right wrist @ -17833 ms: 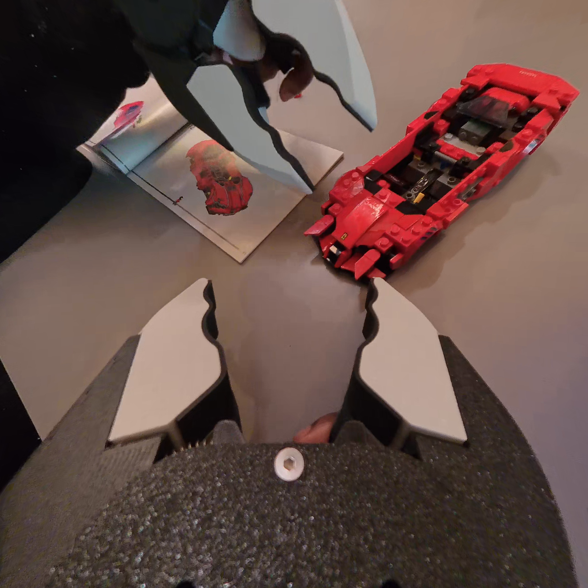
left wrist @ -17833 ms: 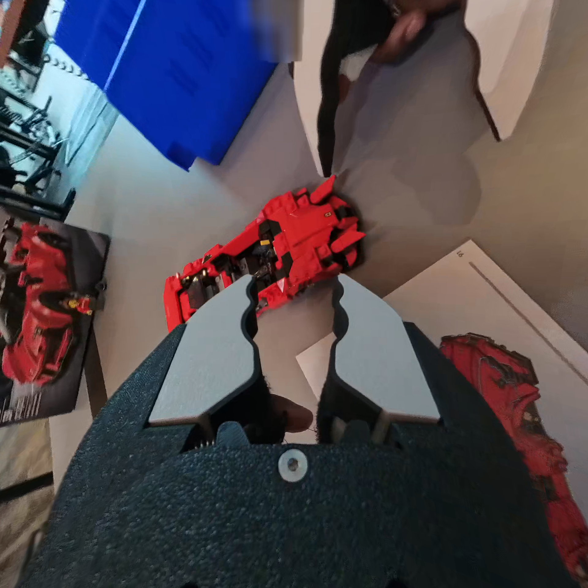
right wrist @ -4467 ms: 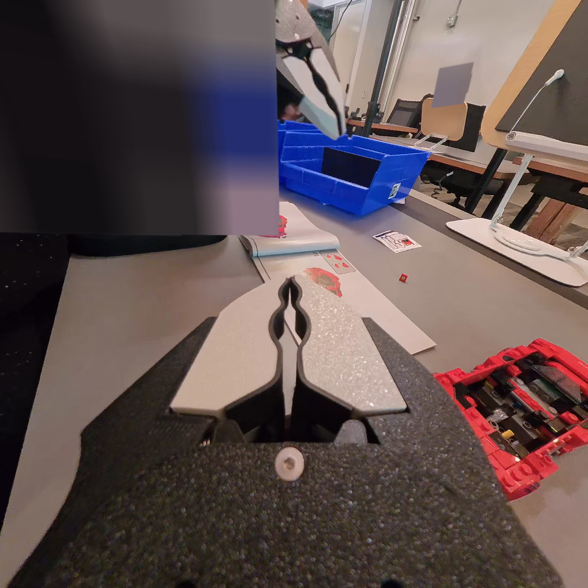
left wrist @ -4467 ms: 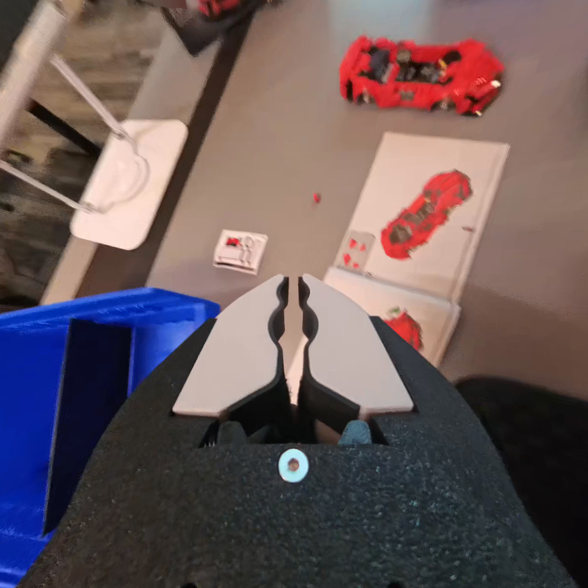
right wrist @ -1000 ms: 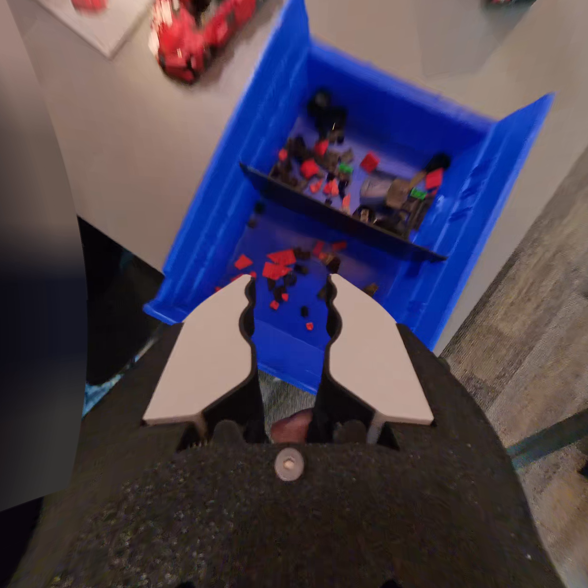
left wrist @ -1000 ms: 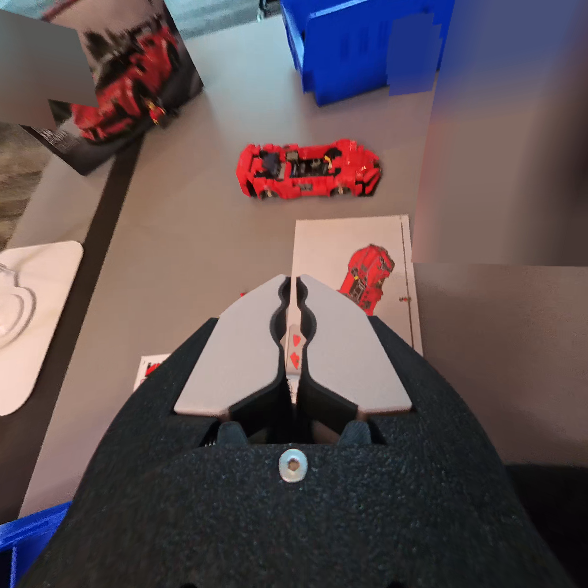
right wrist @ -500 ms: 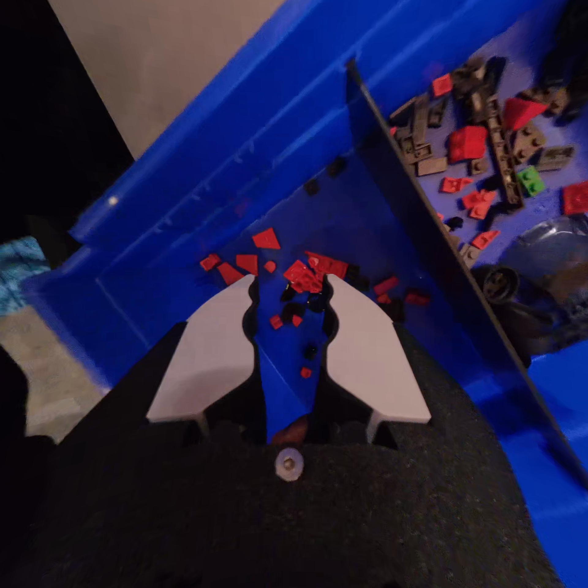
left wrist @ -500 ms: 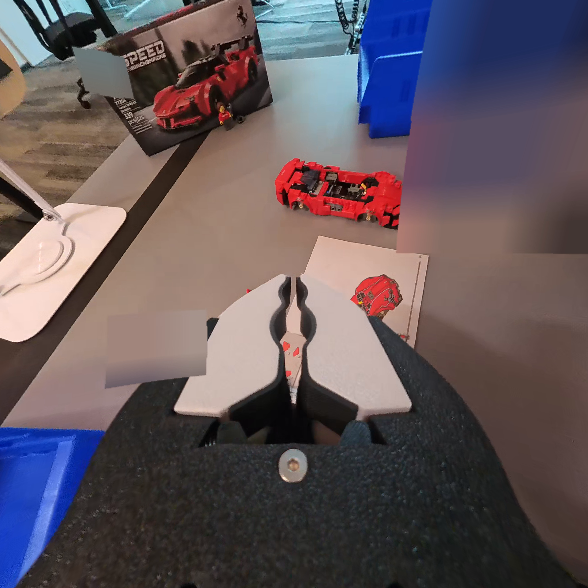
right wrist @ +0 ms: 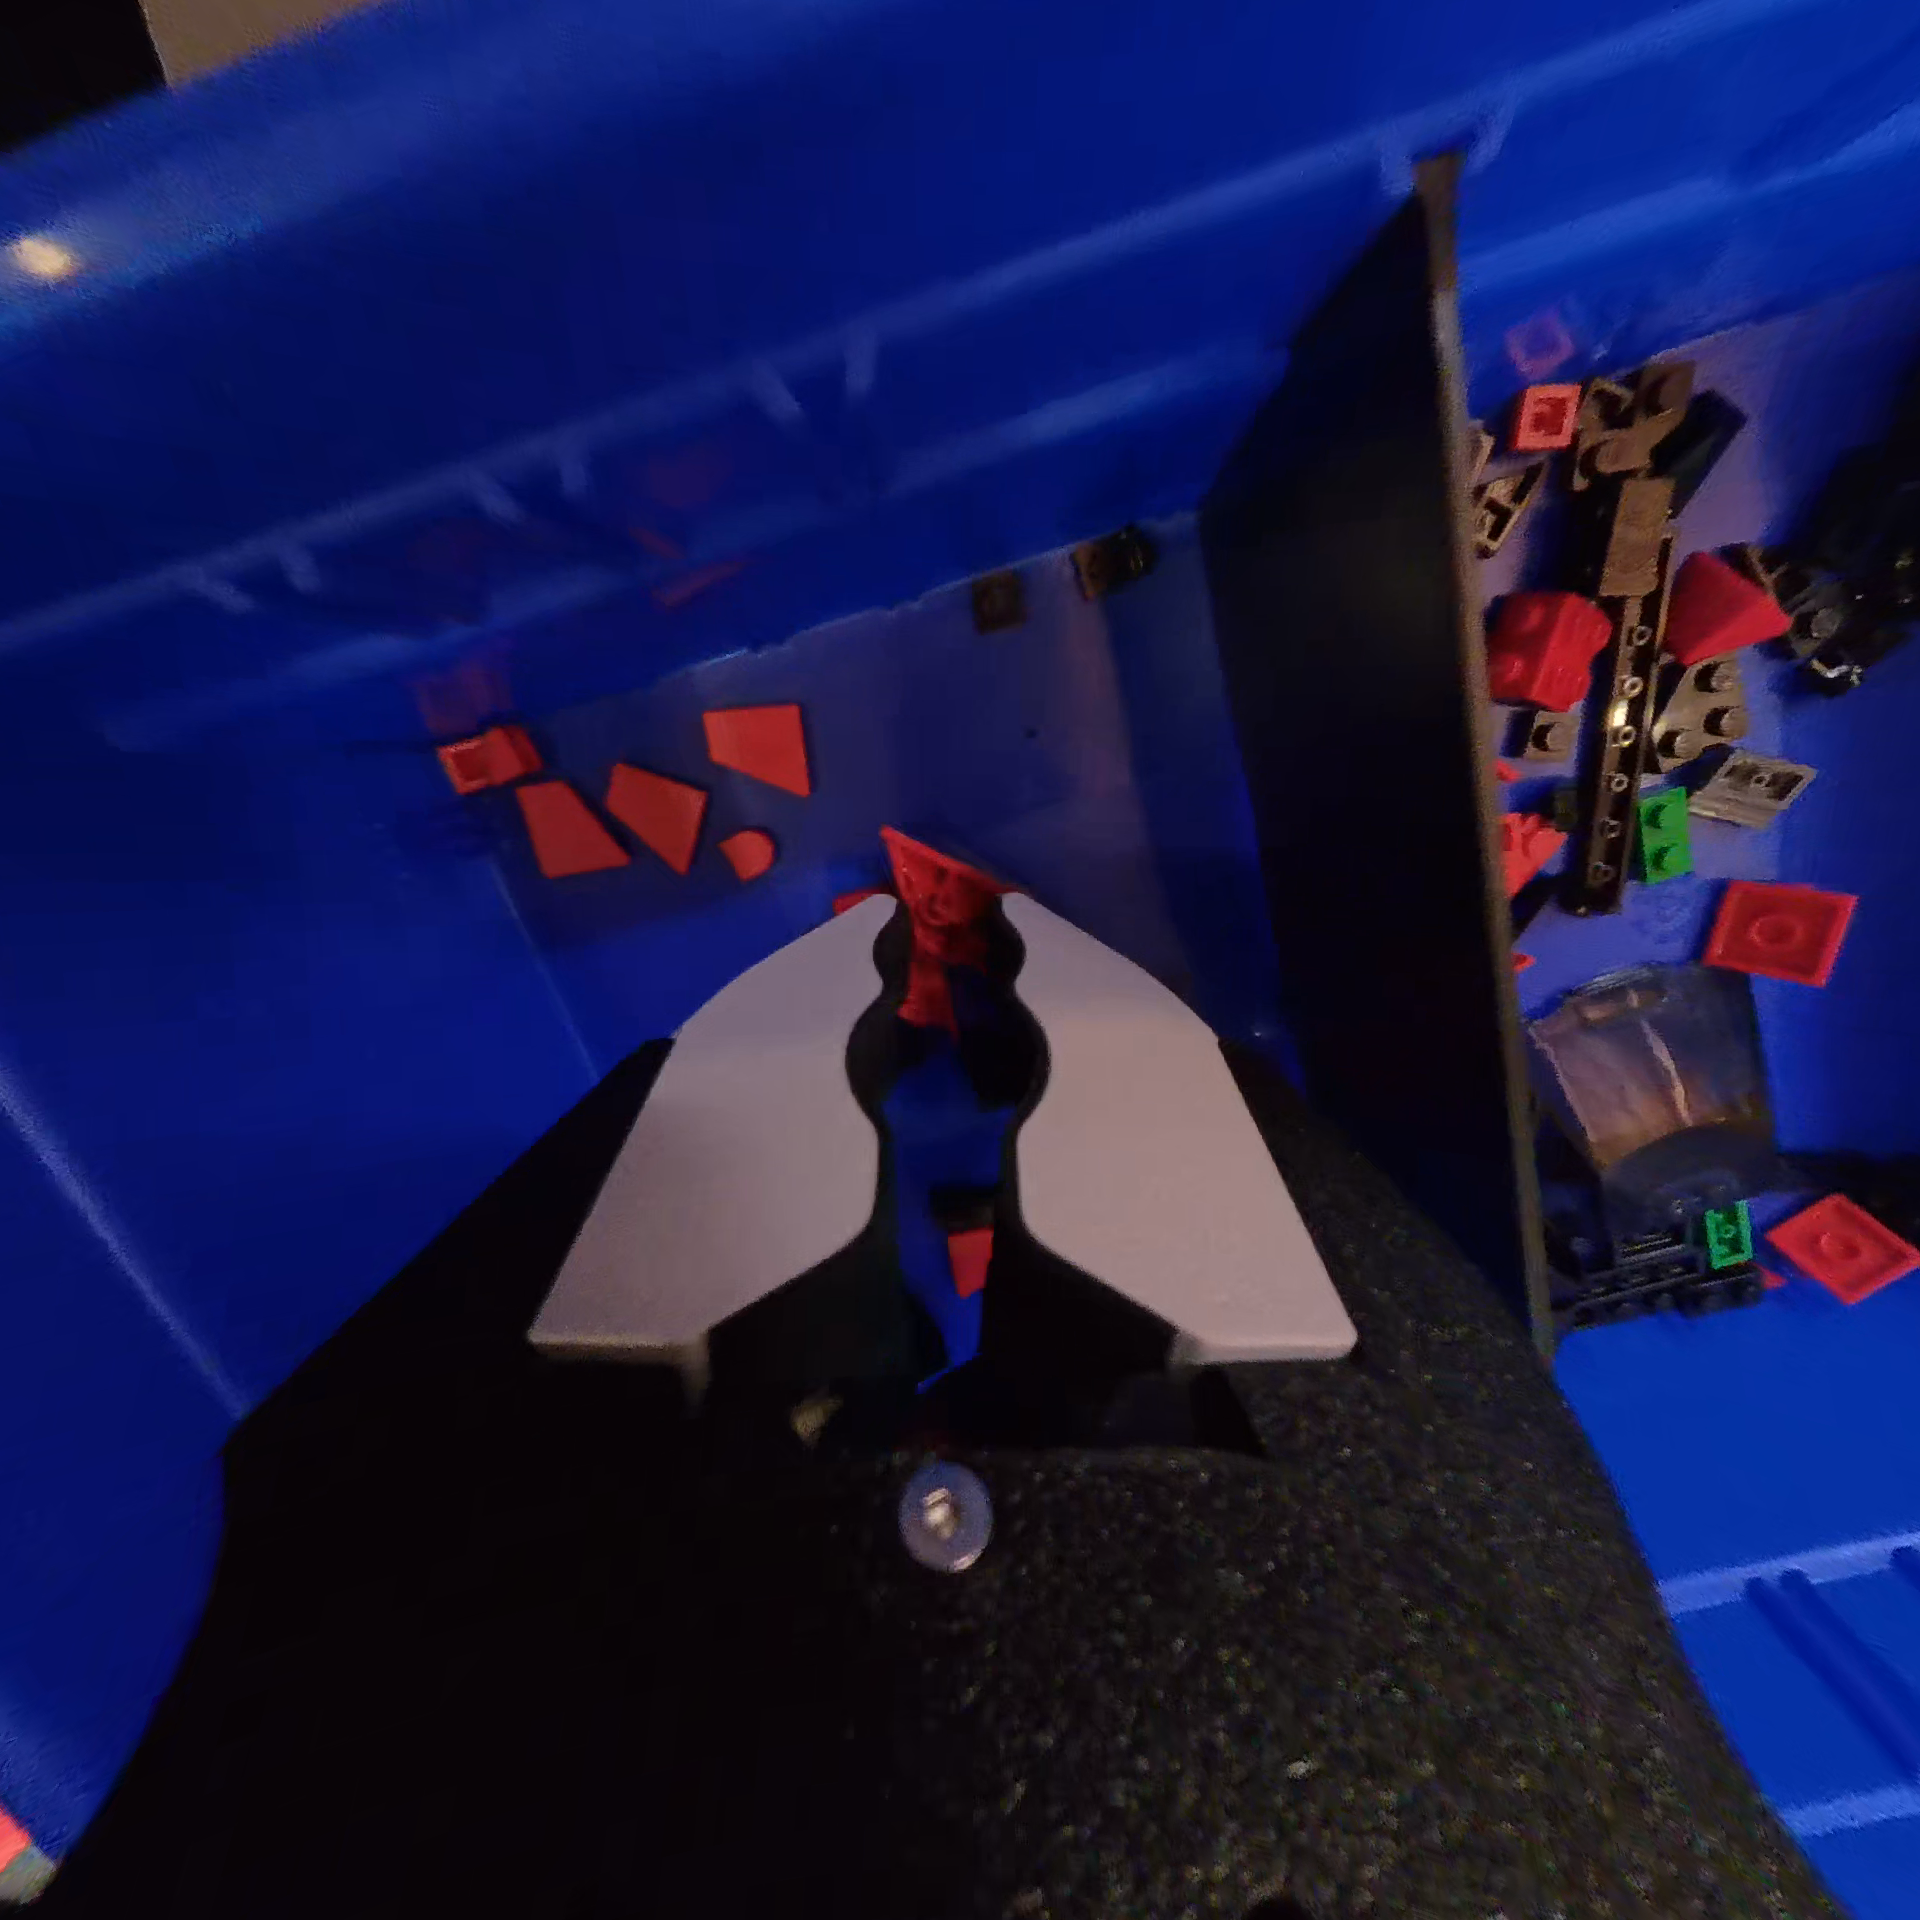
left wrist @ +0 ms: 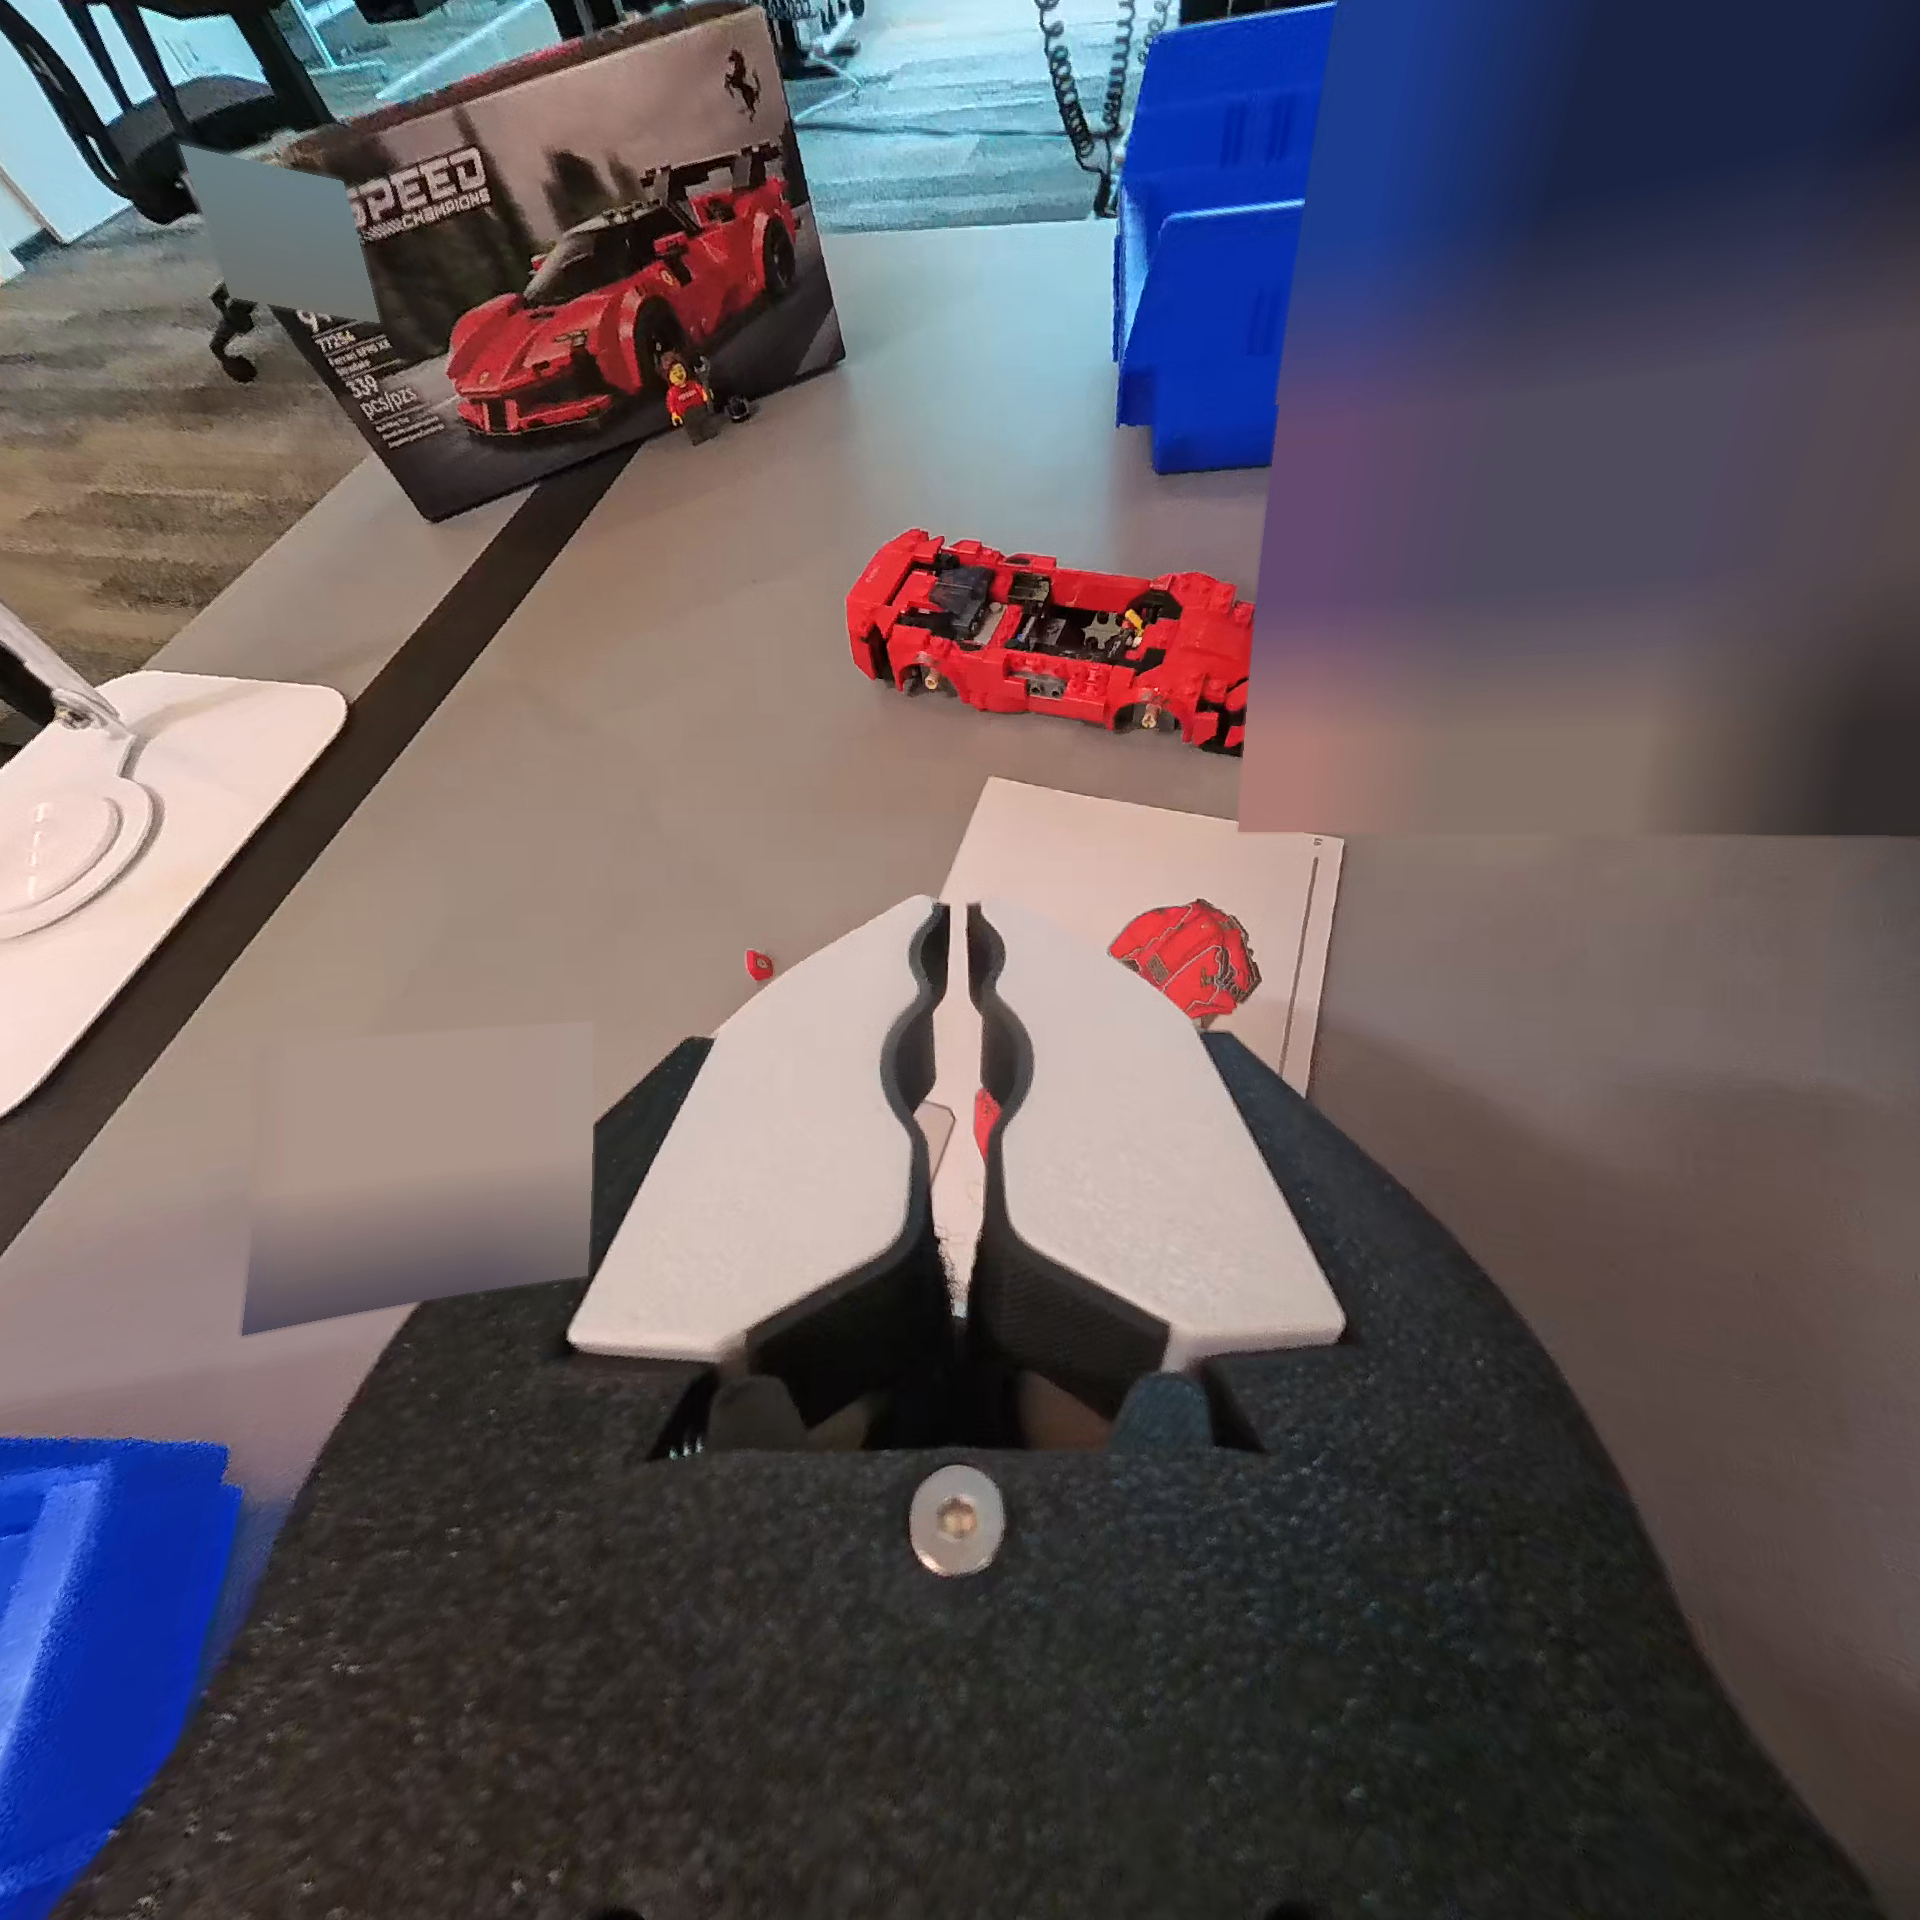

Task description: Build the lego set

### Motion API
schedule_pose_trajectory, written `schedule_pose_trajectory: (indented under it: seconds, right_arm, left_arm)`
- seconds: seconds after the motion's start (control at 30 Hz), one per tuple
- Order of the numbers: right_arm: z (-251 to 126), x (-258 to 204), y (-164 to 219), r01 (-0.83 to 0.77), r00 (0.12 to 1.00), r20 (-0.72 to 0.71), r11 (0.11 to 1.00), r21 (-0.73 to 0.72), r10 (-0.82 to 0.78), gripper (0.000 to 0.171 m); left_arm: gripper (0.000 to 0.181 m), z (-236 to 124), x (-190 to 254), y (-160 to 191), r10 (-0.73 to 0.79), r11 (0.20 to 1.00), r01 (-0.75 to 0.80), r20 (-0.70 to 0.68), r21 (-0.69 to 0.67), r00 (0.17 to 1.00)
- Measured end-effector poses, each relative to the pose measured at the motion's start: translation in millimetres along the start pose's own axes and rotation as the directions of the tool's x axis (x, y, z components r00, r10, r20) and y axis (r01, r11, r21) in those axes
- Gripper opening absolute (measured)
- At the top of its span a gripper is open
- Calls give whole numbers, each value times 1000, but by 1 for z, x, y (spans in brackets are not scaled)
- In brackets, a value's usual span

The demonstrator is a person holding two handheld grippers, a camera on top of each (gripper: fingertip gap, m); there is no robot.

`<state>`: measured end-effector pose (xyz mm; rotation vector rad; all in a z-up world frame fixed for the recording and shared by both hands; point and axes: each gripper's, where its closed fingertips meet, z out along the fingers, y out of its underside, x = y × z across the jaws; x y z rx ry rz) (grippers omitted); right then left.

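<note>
A partly built red lego car [left wrist: 1039, 649] sits on the grey table, beyond a white instruction sheet [left wrist: 1091, 862]. My left gripper [left wrist: 958, 914] is shut and empty, hovering over the sheet's near edge. A tiny red piece [left wrist: 761, 964] lies just left of its tips. My right gripper [right wrist: 951, 906] is down inside a blue parts bin [right wrist: 623, 364], shut on a red wedge plate [right wrist: 935, 914] that sticks up between the fingertips. Several flat red pieces [right wrist: 655, 810] lie on the bin floor to the left.
A black divider [right wrist: 1351, 727] splits the bin; the far compartment holds several mixed red, black and green pieces [right wrist: 1621, 665]. The set's box [left wrist: 582, 270] stands at the table's far left, another blue bin [left wrist: 1195, 312] behind the car, a white stand base [left wrist: 135, 831] at left. Across from one pair of fingers to the other is roughly 45 centimetres.
My right gripper dropped into the bin's near compartment and closed from open onto the red wedge plate. My left gripper stayed shut; its view tilted up toward the box.
</note>
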<state>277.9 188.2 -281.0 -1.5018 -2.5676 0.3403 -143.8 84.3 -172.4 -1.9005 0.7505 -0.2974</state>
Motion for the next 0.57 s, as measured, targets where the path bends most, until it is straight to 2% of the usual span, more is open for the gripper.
schedule_pose_trajectory:
  seconds: [0.23, 0.4, 0.5, 0.57]
  right_arm:
    - [-5, 3, 0, -19, 999, -46, 999, 29, 20, 13]
    - [-44, 11, -21, -77, 988, -125, 987, 140, 95, 13]
    - [-87, 18, -56, -69, 962, -236, 961, 269, 135, 13]
    - [-121, 18, -104, -63, 937, -288, 909, 412, 195, 13]
  left_arm:
    - [3, -10, 5, 0, 23, 999, -22, -18, 35, 1000]
    - [3, -21, 11, -10, 68, 995, -64, -47, 76, 997]
    - [3, -24, 19, -19, 114, 989, -105, -83, 108, 990]
    - [2, -22, 28, -26, 141, 983, -124, -118, 138, 983]
